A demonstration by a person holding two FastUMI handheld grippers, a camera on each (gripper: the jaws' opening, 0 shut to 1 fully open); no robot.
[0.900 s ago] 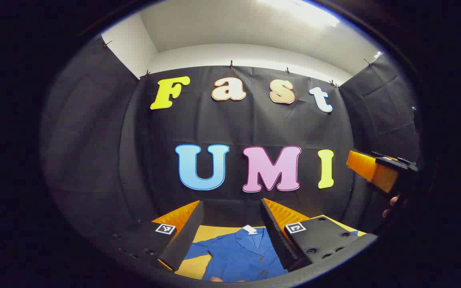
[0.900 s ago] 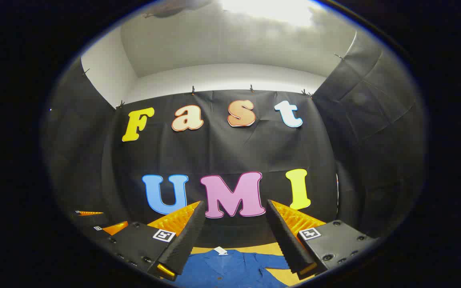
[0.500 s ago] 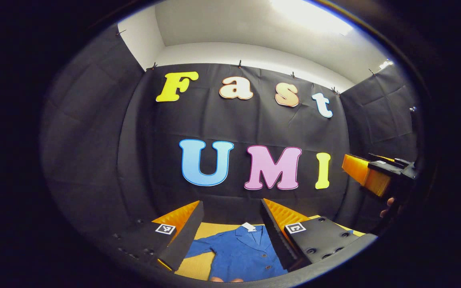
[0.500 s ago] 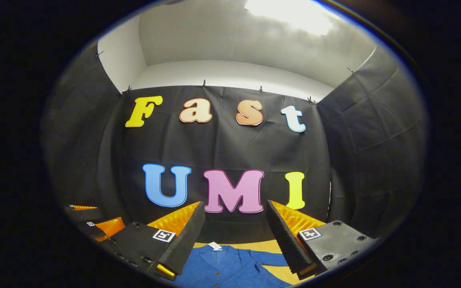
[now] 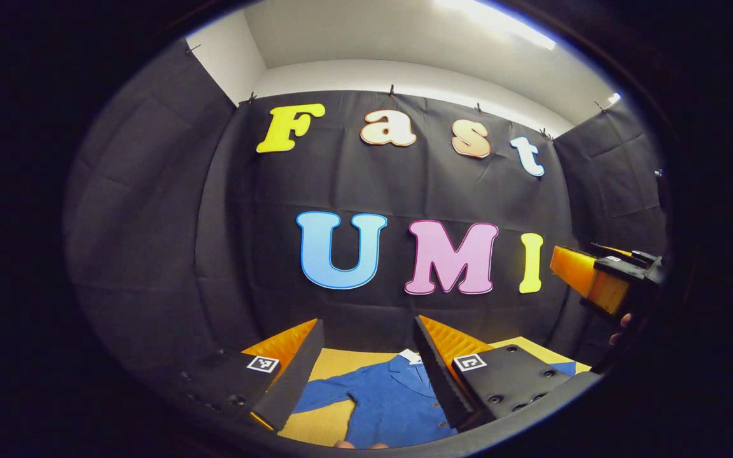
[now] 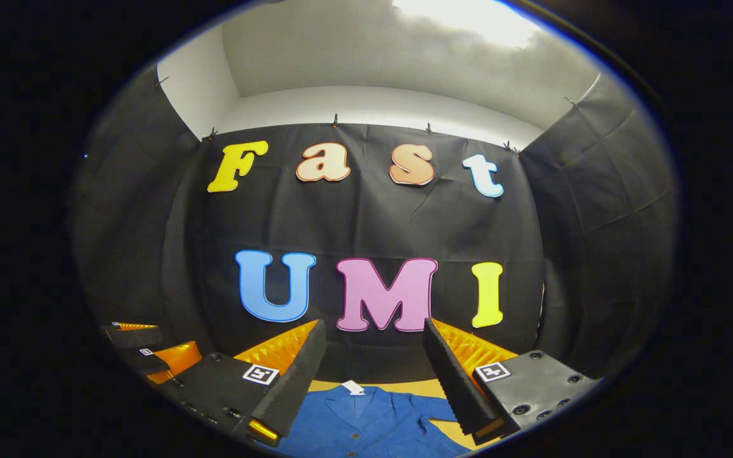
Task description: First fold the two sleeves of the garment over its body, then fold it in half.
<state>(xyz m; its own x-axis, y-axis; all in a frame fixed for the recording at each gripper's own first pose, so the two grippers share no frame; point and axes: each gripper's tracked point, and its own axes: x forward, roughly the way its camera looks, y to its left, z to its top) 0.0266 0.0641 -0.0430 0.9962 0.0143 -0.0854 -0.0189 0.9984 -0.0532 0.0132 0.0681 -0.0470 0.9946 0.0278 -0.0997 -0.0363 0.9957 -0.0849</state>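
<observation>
The blue garment (image 5: 384, 402) is lying flat on the yellow table (image 5: 331, 364) near the wall, collar at the far end, sleeves spread out to either side. The left gripper (image 5: 366, 375) is hovering above it, jaws standing wide apart and gripping nothing. The right gripper (image 6: 373, 381) is hovering likewise, jaws wide apart and empty, with the garment's white neck label (image 6: 353, 387) lying between its fingers.

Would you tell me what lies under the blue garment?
The blue garment lies spread on a yellow-orange table surface, visible around its collar and sleeve. Whatever sits directly beneath the cloth is covered.
</observation>
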